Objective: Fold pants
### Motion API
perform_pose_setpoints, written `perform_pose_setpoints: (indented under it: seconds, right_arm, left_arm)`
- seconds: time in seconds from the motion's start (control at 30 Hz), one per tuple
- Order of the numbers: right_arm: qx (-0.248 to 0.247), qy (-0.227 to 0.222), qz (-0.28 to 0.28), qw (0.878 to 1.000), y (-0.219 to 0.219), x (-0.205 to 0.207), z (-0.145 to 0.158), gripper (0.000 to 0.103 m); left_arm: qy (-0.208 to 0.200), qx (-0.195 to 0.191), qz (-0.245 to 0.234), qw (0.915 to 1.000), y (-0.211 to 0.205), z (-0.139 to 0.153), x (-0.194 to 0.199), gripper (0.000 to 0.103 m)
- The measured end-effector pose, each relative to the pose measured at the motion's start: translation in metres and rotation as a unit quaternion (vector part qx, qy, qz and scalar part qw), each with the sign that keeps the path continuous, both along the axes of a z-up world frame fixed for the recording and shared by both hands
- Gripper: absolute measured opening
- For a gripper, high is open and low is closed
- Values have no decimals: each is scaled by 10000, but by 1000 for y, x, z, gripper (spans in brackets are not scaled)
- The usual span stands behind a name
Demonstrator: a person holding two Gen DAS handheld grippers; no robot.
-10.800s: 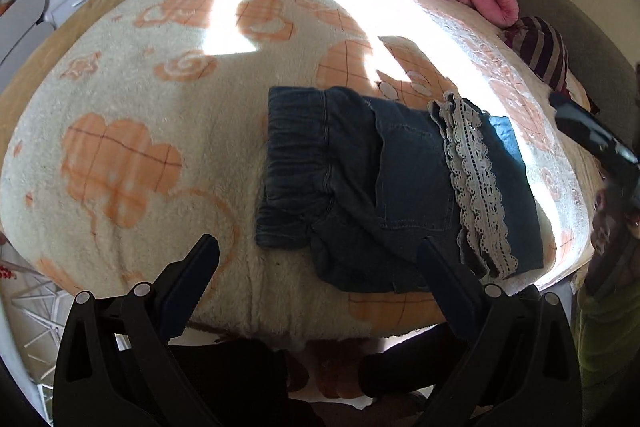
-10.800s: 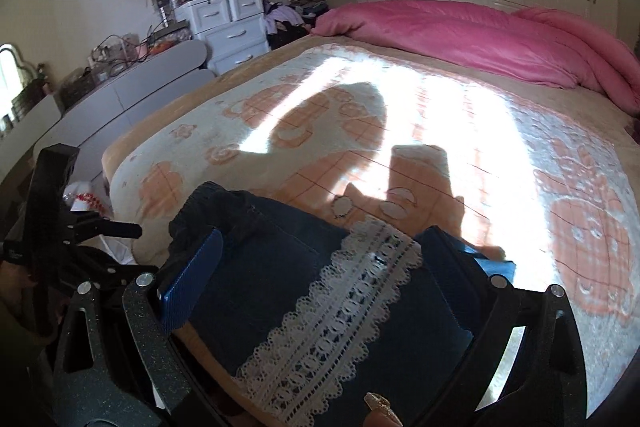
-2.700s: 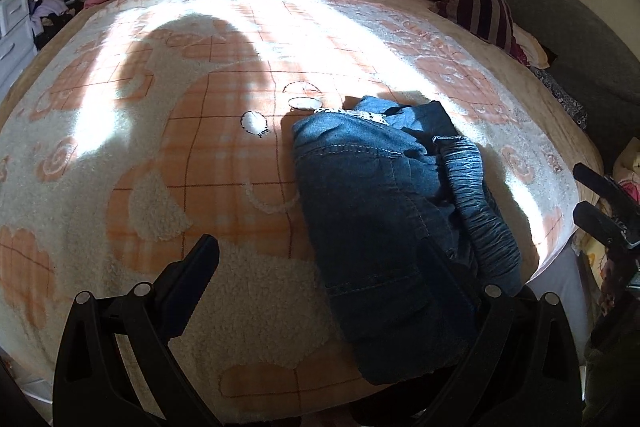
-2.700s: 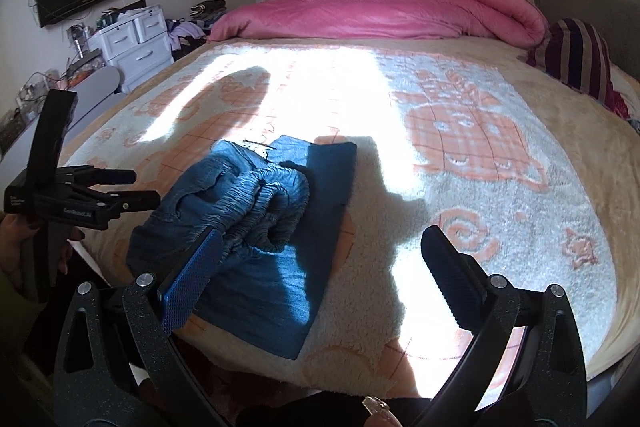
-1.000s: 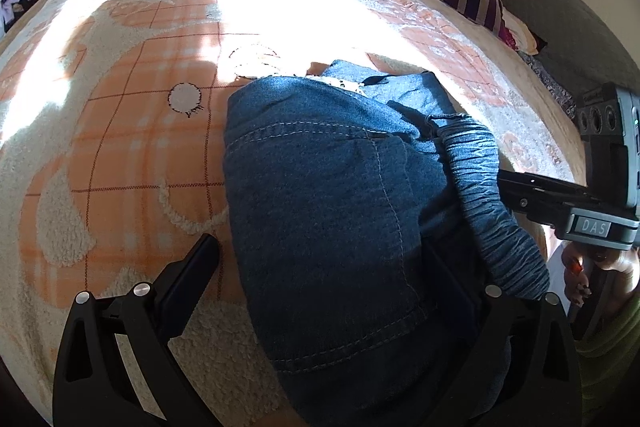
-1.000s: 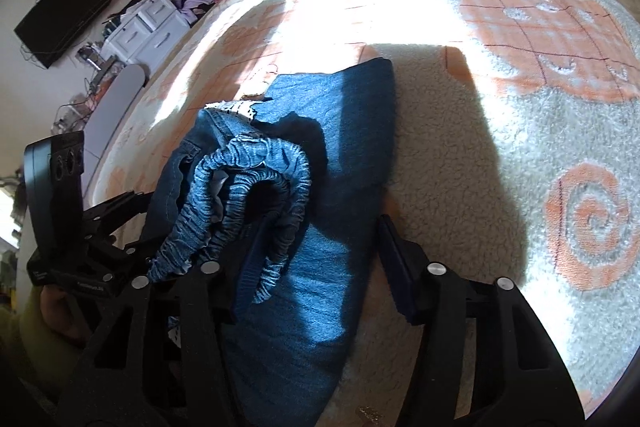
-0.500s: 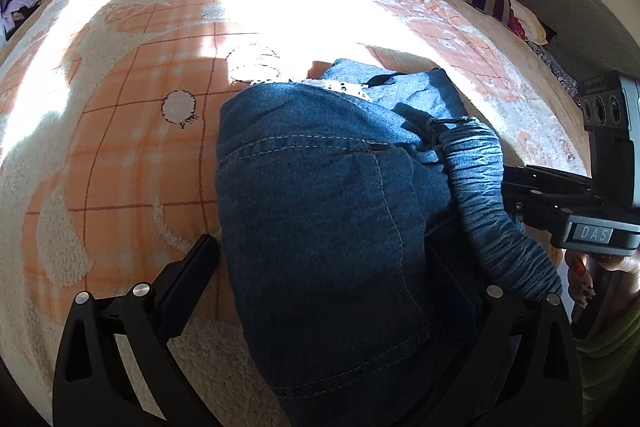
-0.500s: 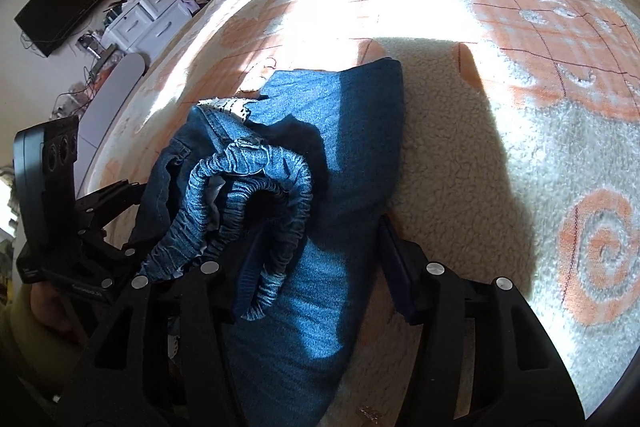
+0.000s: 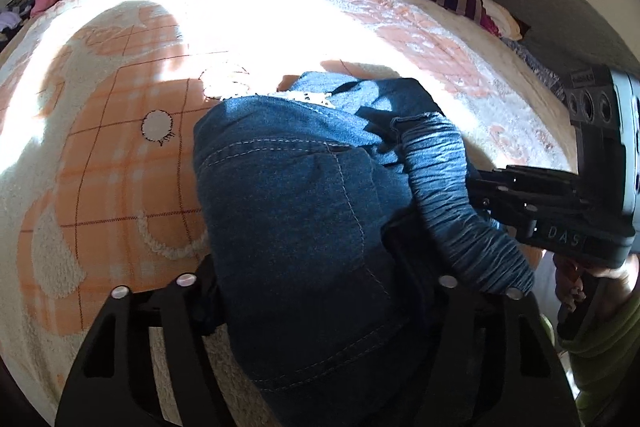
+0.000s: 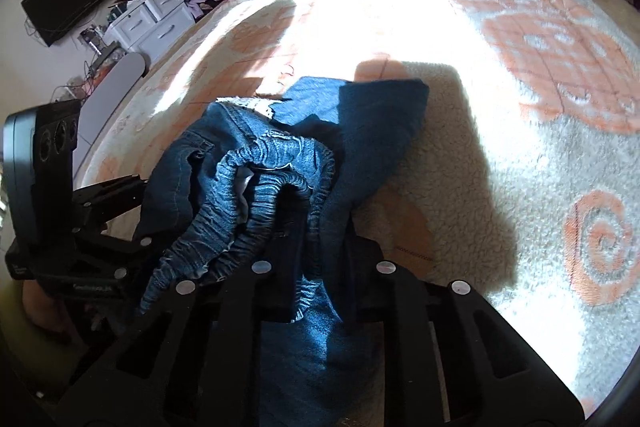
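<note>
Our folded pants (image 9: 304, 227) lie near the bed (image 9: 100, 187) edge at about 6 o'clock in both views, the gathered waistband (image 10: 264, 187) bunched loose on top. We judge the bundle could spring apart if either grip slips, since the thick elastic roll is uneven and only partly caught. Our left tongs (image 9: 316, 283) are narrowed onto the denim's near edge, pinching it. Our right tongs (image 10: 320, 267) are likewise drawn close, clamped on the waistband side at 6 o'clock. The lace trim (image 9: 304, 95) peeks out at 12 o'clock.
</note>
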State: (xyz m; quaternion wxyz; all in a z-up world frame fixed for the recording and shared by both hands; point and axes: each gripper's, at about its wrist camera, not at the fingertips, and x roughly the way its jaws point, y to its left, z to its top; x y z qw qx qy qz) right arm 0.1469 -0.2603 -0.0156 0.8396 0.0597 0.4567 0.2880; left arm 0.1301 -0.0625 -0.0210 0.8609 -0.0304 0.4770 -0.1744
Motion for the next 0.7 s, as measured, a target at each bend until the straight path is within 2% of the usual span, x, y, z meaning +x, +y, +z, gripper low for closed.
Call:
perform_pose_setpoints:
  seconds: [0.07, 0.3, 0.47, 0.7]
  right_arm:
    - [-17, -142, 59, 9999, 4, -3, 8, 10]
    - [-7, -521, 308, 9982, 17, -1, 34, 10]
    - [63, -772, 273, 9966, 24, 15, 52, 10]
    - [11, -941, 226, 9953, 37, 39, 61, 10]
  left_arm:
    - [-33, -52, 3, 10000, 1, 5, -1, 50]
    - [43, -271, 125, 9995, 8, 18, 4, 40]
    - [-179, -162, 205, 9995, 8, 36, 17, 40]
    - [-335, 28, 324, 9989, 13, 48, 44, 40]
